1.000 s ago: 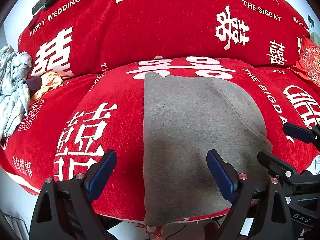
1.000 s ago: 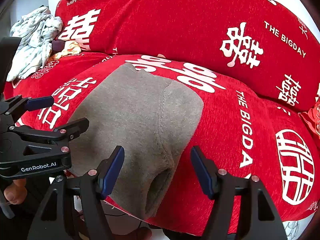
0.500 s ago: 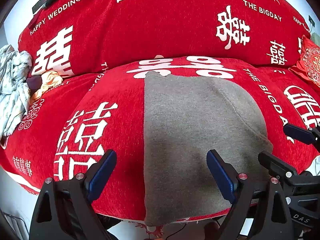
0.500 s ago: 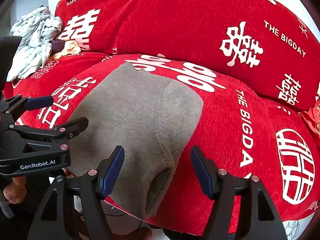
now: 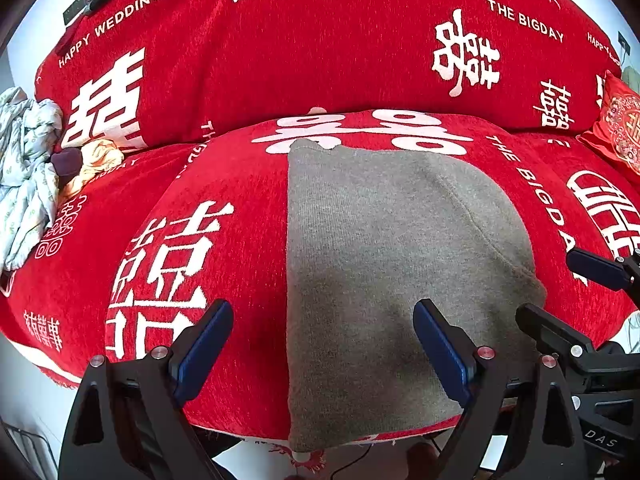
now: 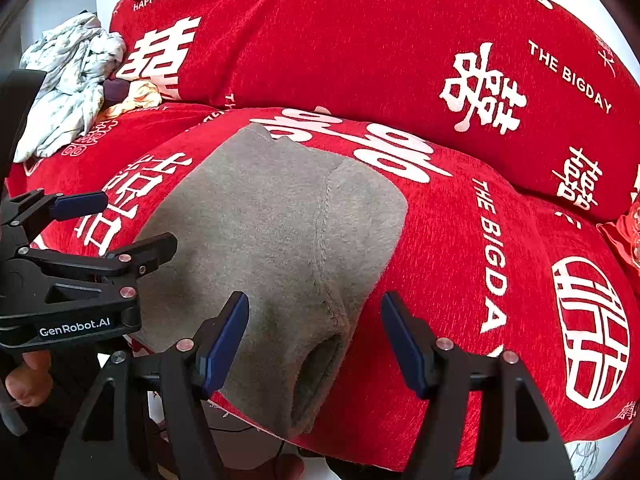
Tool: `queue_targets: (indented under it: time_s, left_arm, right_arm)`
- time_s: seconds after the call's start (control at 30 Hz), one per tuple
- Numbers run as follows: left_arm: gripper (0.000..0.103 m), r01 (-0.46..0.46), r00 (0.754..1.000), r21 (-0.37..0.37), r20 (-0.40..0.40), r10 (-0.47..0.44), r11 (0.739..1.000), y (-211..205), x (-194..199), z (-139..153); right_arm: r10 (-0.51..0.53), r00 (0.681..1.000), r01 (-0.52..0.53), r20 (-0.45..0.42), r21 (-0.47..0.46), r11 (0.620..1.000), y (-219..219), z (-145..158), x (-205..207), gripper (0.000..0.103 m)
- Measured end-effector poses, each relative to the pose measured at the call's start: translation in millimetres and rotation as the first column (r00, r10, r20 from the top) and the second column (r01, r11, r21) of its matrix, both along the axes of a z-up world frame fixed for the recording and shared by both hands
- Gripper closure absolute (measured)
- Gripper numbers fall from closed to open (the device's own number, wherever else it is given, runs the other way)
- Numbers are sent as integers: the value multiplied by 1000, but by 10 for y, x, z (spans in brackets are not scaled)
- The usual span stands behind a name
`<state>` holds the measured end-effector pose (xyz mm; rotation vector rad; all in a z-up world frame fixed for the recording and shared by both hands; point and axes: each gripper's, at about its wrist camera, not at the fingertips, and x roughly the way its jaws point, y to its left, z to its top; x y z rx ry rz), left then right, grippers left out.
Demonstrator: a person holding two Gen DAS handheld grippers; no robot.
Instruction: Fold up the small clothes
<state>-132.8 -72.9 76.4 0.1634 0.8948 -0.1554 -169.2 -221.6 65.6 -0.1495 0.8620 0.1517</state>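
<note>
In the left wrist view, the left gripper hovers with jaws wide over the grey garment, lower centre. In the right wrist view, the right gripper also gapes, holding nothing. Nothing has moved; folding has not started.

A red sofa cover printed with white characters and "HAPPY WEDDING" spans the view. A pale crumpled cloth lies far left, a red patterned cushion far right.
</note>
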Motion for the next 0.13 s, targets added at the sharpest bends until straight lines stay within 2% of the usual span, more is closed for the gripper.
queue_targets:
  time_s: [0.13]
  left_arm:
    - [11,-5,1000,-1,3,5,1000,9,-11,-9]
  right_arm:
    - [2,1000,-2,1,1,1000,0,-9,-6,31]
